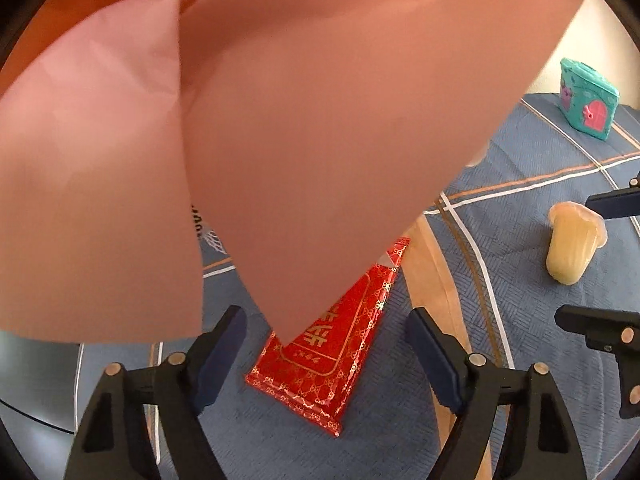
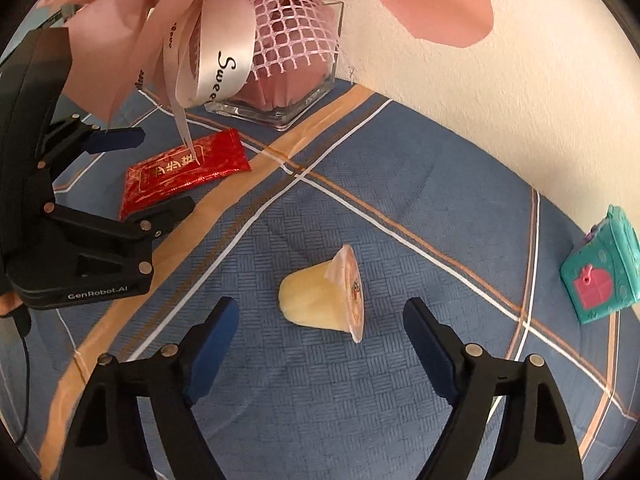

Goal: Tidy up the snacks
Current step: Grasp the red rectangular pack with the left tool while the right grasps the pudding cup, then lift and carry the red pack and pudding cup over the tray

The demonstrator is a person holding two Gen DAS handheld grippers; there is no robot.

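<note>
Over the cloth, both tongs gape empty: left tongs [image 1: 326, 354] above red packet [image 1: 320, 364], right tongs [image 2: 322, 338] above jelly cup [image 2: 320, 300]

Warm, even daylight; my views bend hard at the black fisheye edges; the pink paper [image 1: 280, 120] up close is blurred; shadows soft.

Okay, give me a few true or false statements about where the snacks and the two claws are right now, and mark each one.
1. The jelly cup lies on its side. True.
2. The right claw is clamped on the jelly cup. False: its jaws stand open, the cup lies beyond them.
3. The red packet lies flat on the blue tablecloth. True.
4. The left claw holds the red packet. False: it is open above it.
5. The teal toy case is by the wall. True.
</note>
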